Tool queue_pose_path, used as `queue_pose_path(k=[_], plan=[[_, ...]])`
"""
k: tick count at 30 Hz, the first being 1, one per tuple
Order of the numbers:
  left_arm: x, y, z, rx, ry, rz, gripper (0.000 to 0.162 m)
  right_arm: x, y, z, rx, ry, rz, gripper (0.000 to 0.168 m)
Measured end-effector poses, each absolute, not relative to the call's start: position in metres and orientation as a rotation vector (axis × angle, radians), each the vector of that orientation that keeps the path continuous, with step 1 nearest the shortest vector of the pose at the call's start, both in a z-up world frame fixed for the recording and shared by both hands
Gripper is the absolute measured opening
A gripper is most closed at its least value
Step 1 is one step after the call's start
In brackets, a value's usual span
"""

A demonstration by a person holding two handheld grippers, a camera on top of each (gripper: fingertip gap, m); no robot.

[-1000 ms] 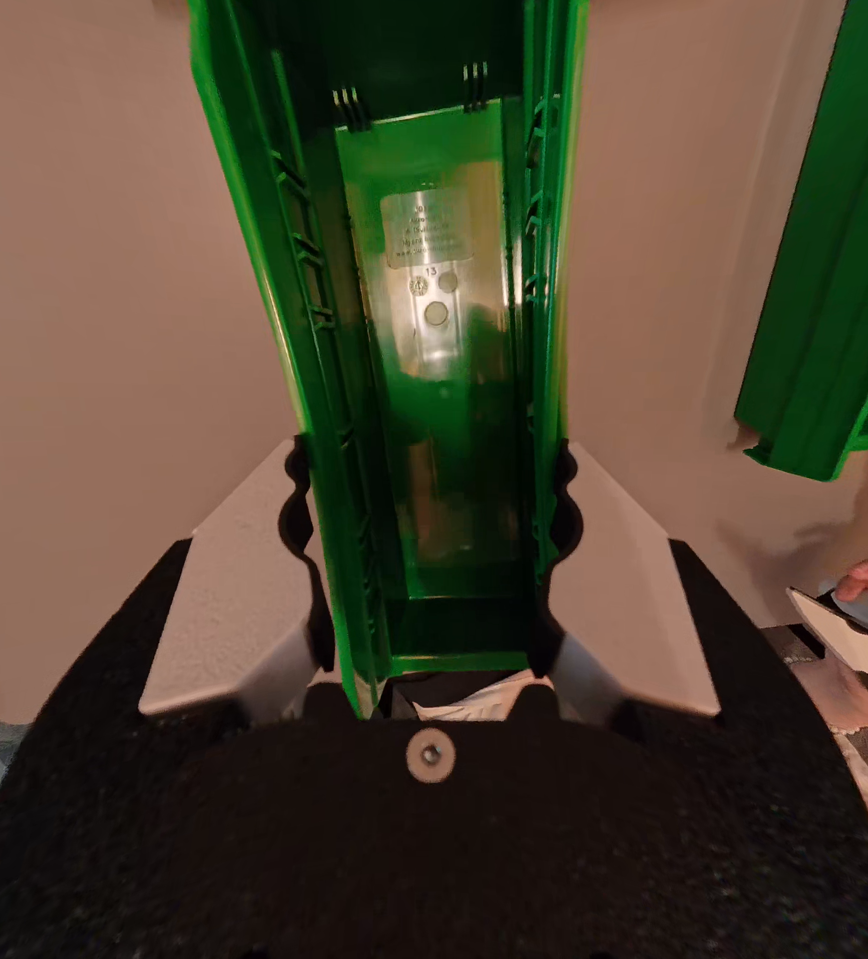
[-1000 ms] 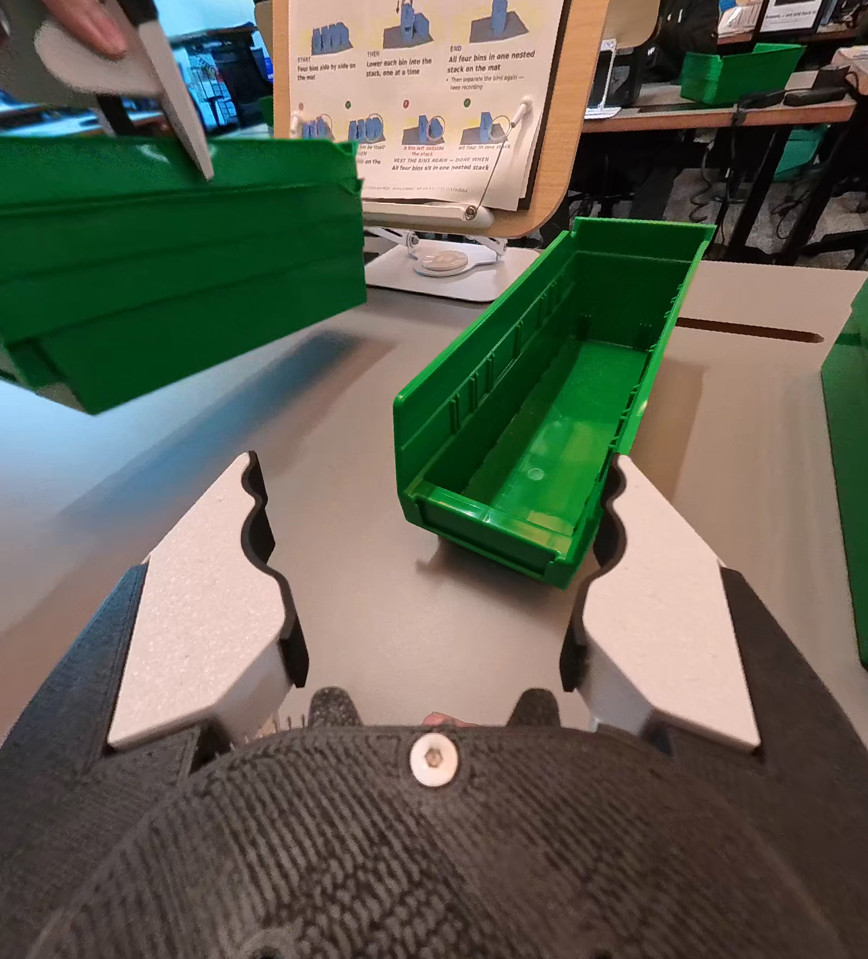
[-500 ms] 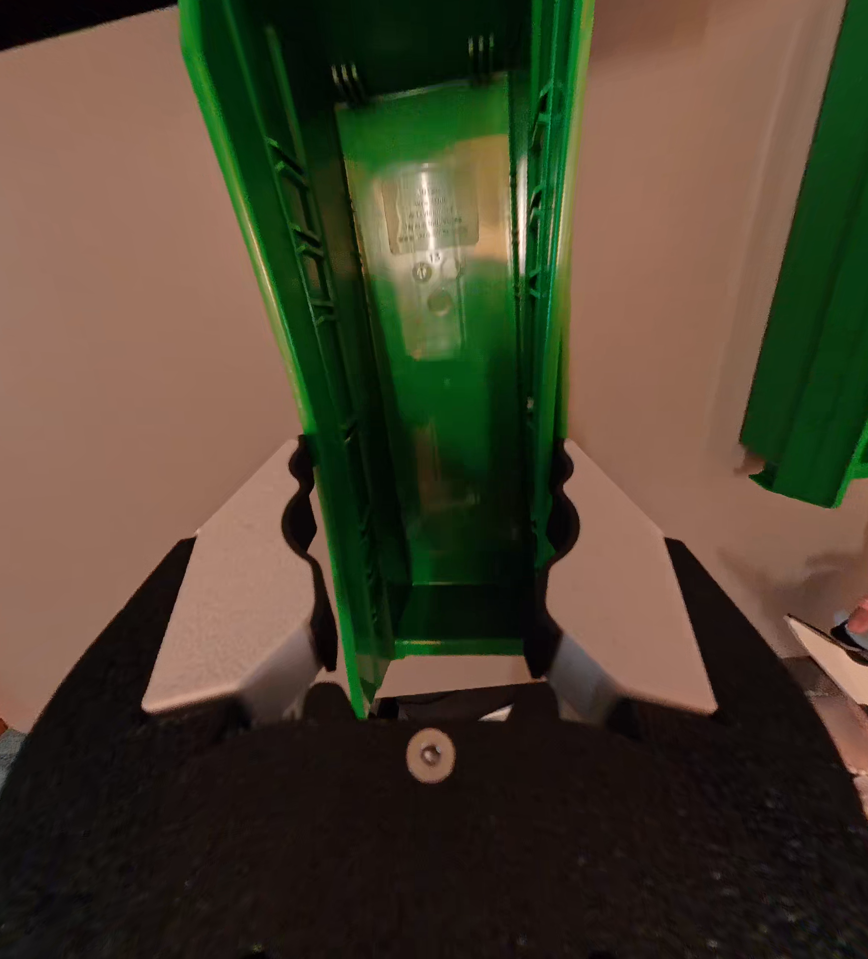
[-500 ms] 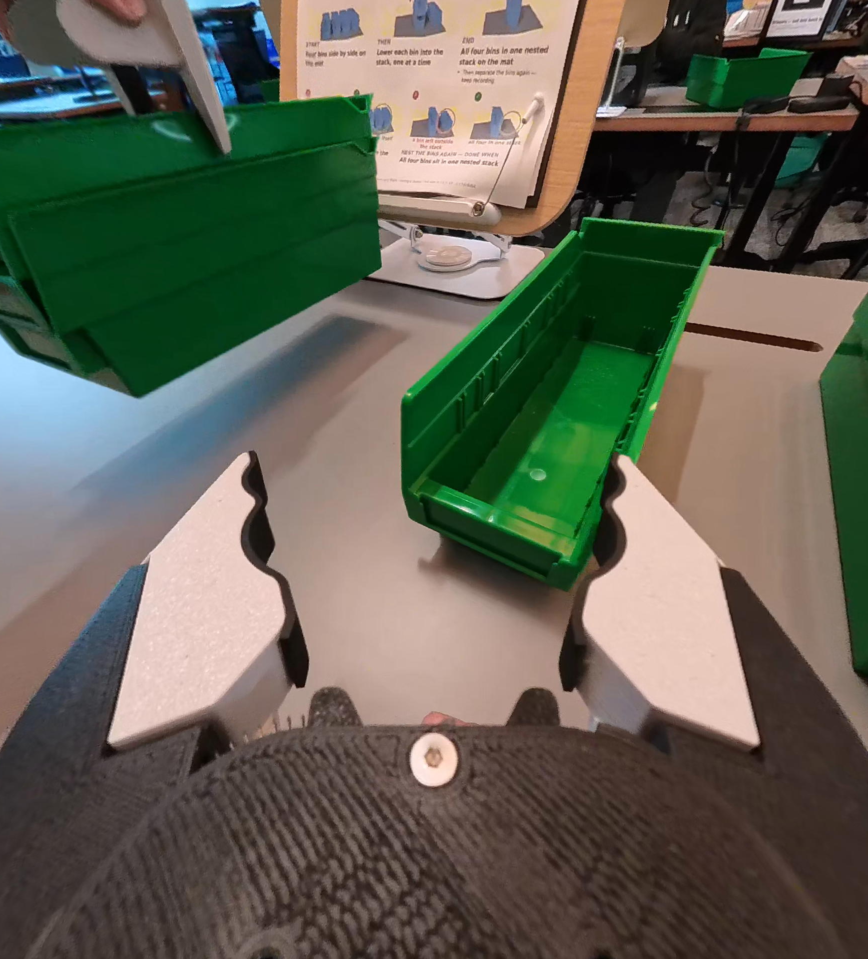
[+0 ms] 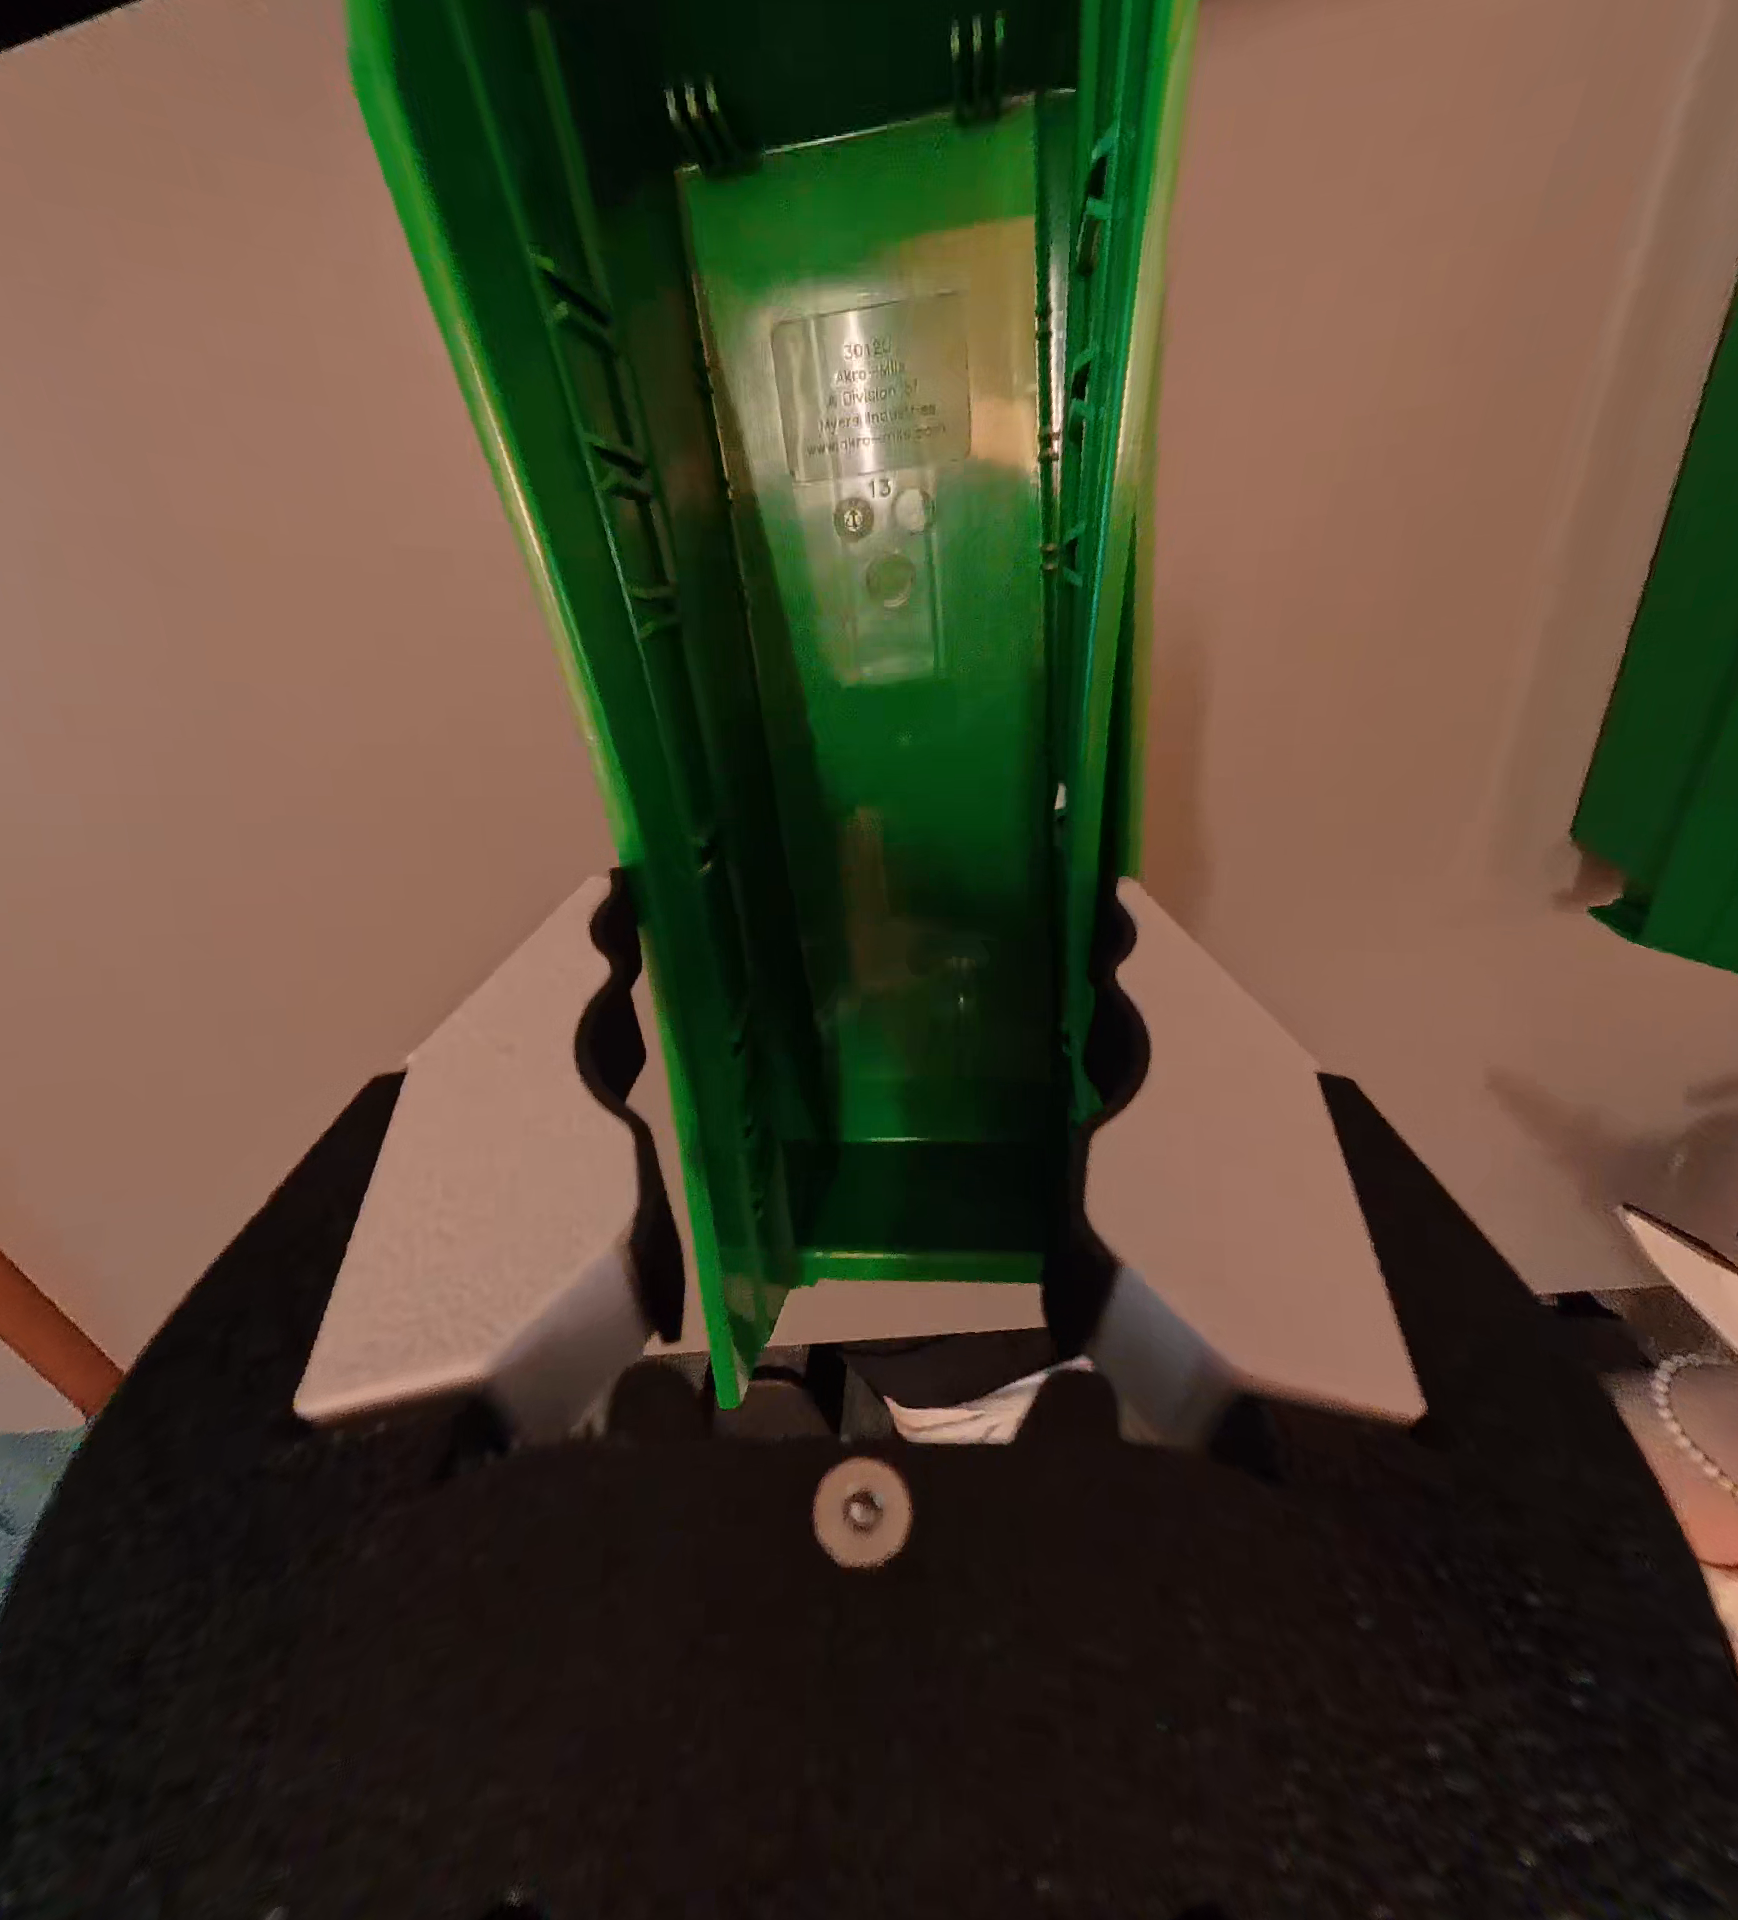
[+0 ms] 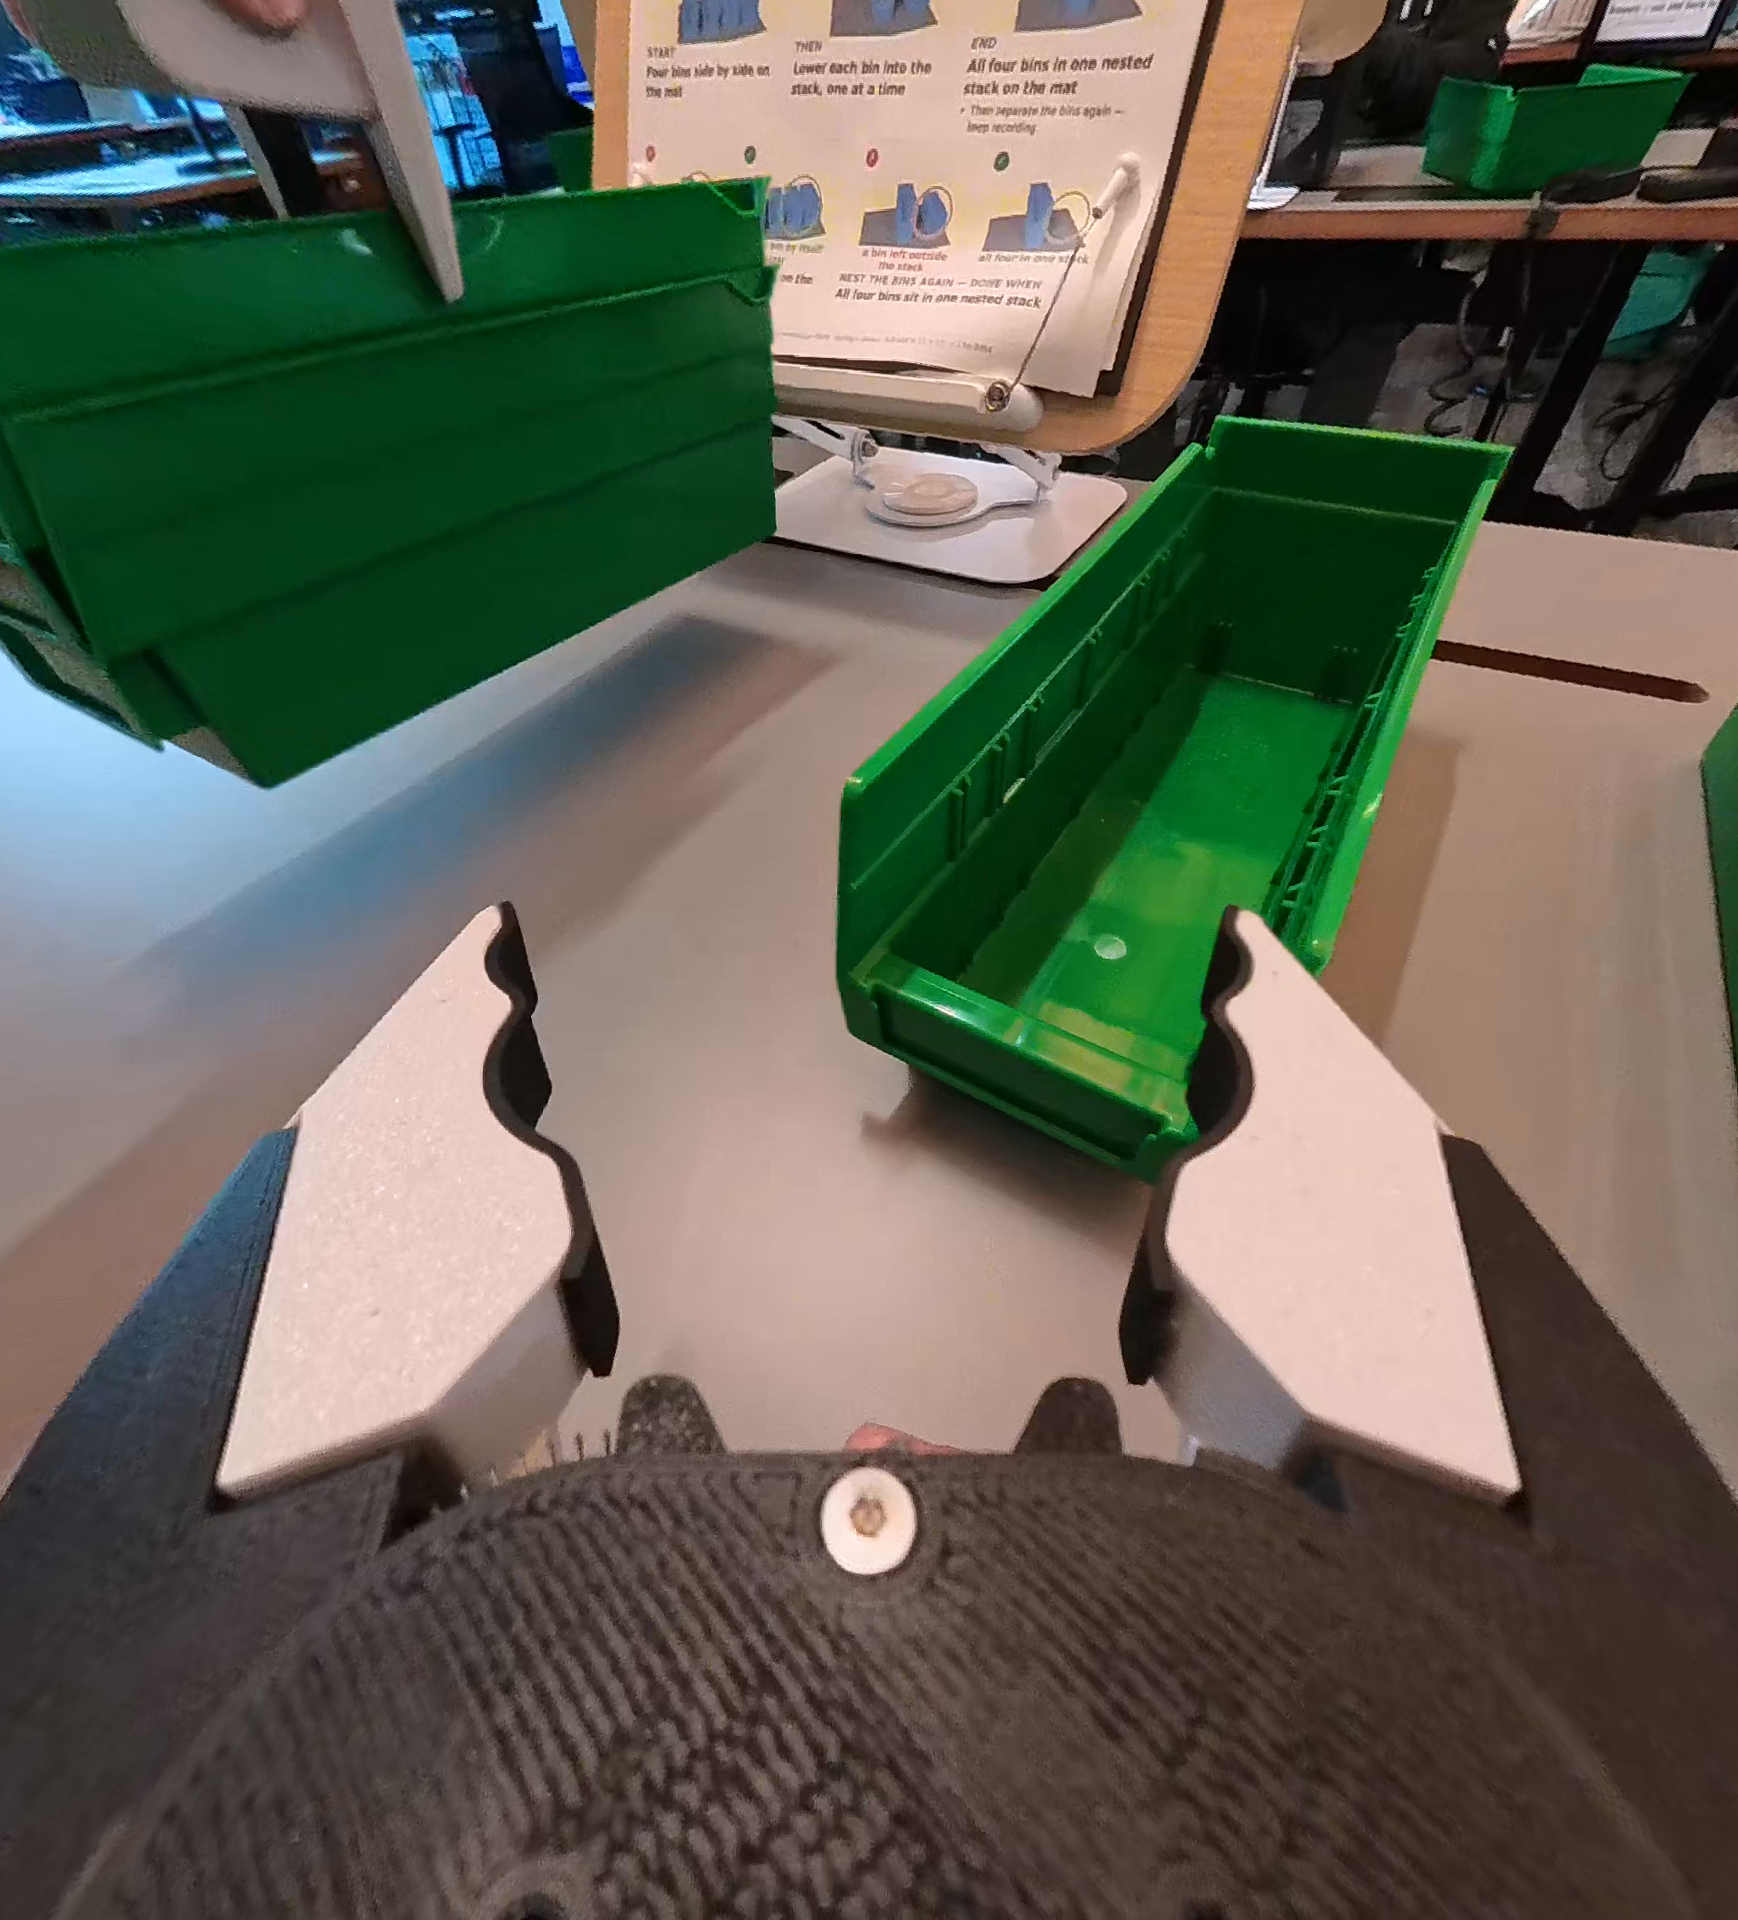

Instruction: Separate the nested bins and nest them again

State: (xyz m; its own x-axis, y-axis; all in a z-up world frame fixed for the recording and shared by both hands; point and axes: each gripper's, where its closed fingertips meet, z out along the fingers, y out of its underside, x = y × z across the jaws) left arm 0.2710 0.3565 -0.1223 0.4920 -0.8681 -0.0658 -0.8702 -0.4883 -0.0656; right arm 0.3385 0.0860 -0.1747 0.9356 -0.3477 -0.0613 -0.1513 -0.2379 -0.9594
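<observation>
The left gripper (image 5: 865, 1049) clamps the nested bins (image 6: 345, 436) aloft, left of the lone bin (image 6: 1156, 831) on the table (image 6: 429, 987); the right gripper (image 6: 870, 1081) hovers wide and empty. The lower bins, seemingly held only by friction, could slip free and drop.

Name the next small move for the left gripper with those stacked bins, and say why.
Probably lower the nested stack to the table beside the single bin. The left gripper grips the stack's walls and holds it in the air, while the right gripper is open and empty, so it could then help pull a bin free.
</observation>
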Motion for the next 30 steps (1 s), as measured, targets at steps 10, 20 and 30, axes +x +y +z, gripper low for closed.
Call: queue_pose_path(k=[10,20,30], plan=[[0.269,0.358,-0.123,-2.595,1.591,0.038,0.084,0.325,0.087,-0.161,-1.812,0.274,-0.209,0.101],[0.268,0.348,-0.131,-2.602,1.663,0.002,0.084,0.286,0.106,-0.139,-1.745,0.120,-0.250,0.016],[0.271,0.347,-0.154,-2.600,1.663,-0.039,0.085,0.250,0.185,-0.123,-1.671,-0.042,-0.417,0.000]])
